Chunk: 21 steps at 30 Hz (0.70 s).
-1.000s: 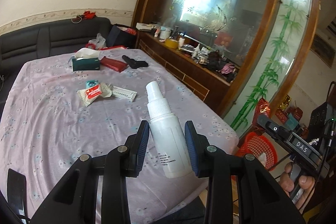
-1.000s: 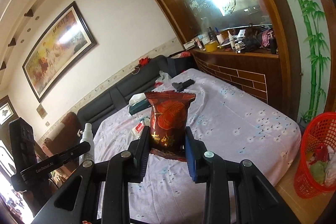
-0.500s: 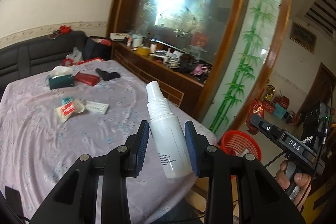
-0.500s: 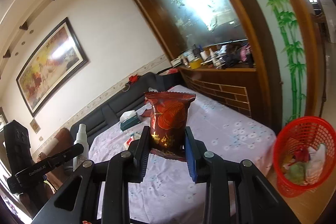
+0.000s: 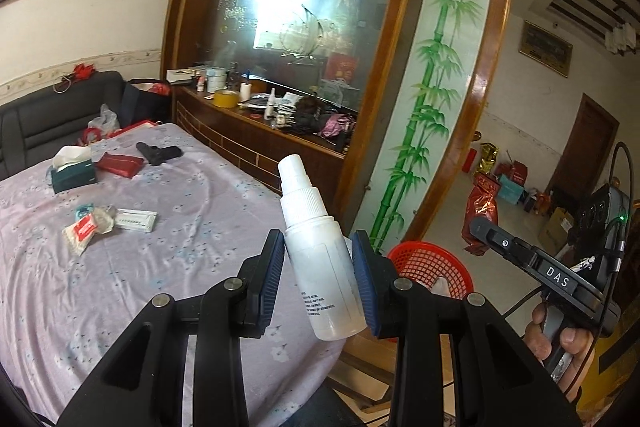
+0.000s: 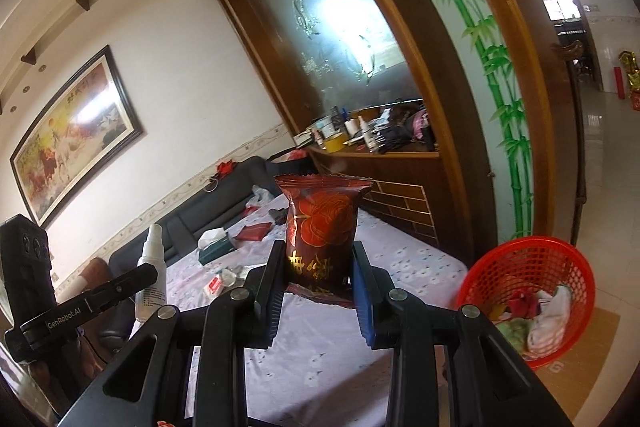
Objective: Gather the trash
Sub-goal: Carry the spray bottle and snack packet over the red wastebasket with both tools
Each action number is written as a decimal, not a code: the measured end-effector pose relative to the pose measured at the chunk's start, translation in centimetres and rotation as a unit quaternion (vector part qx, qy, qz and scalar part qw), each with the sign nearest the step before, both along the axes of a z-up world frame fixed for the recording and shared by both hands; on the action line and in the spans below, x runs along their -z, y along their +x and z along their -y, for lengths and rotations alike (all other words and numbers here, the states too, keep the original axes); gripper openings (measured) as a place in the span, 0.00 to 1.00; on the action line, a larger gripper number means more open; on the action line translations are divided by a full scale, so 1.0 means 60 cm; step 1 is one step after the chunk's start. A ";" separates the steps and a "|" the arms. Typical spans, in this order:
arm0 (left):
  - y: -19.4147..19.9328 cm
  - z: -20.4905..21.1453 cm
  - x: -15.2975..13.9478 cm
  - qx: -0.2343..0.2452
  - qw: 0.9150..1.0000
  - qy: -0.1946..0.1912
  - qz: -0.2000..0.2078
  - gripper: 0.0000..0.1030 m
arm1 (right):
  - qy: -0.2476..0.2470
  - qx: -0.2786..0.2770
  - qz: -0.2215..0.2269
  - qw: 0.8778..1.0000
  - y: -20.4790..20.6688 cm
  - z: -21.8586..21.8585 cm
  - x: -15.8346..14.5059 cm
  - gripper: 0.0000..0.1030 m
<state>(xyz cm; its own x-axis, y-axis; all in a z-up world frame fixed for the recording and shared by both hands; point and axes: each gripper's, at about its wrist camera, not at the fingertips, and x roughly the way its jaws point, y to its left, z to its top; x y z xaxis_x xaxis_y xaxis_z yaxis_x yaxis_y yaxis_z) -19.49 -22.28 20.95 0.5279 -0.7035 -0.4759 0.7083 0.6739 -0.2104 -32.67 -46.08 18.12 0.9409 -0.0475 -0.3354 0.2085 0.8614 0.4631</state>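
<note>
left gripper [image 5: 318,263] is clamped on a white spray bottle [image 5: 320,267], held up off the table edge. right gripper [image 6: 318,269] is squeezed tight on a red snack packet [image 6: 322,235], upright. red mesh basket [image 6: 528,267] sits on the floor past the table corner [image 6: 420,259], some trash already in it.

The left claw [image 5: 318,269] is held level in the air, its blue-padded fingers [image 5: 273,267] pressed against both sides of a white spray bottle [image 5: 320,259] that tilts slightly left. The right claw [image 6: 320,279] grips a dark red snack packet [image 6: 322,231] upright. The person's right hand [image 5: 560,343] wraps that claw's handle.
</note>
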 end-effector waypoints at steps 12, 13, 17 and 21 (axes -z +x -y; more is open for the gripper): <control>-0.007 0.088 0.009 0.058 0.998 0.003 -0.011 0.32 | 0.003 0.052 -0.013 0.999 -0.047 0.056 0.010 0.31; -0.008 0.094 0.010 0.064 0.998 0.003 -0.012 0.32 | 0.002 0.059 -0.013 0.998 -0.053 0.062 0.010 0.31; -0.018 0.139 0.013 0.094 0.995 0.007 -0.012 0.32 | 0.005 0.085 -0.014 0.996 -0.076 0.085 0.013 0.31; -0.027 0.188 0.021 0.139 0.990 0.006 -0.015 0.32 | 0.011 0.102 -0.017 0.995 -0.089 0.108 0.023 0.31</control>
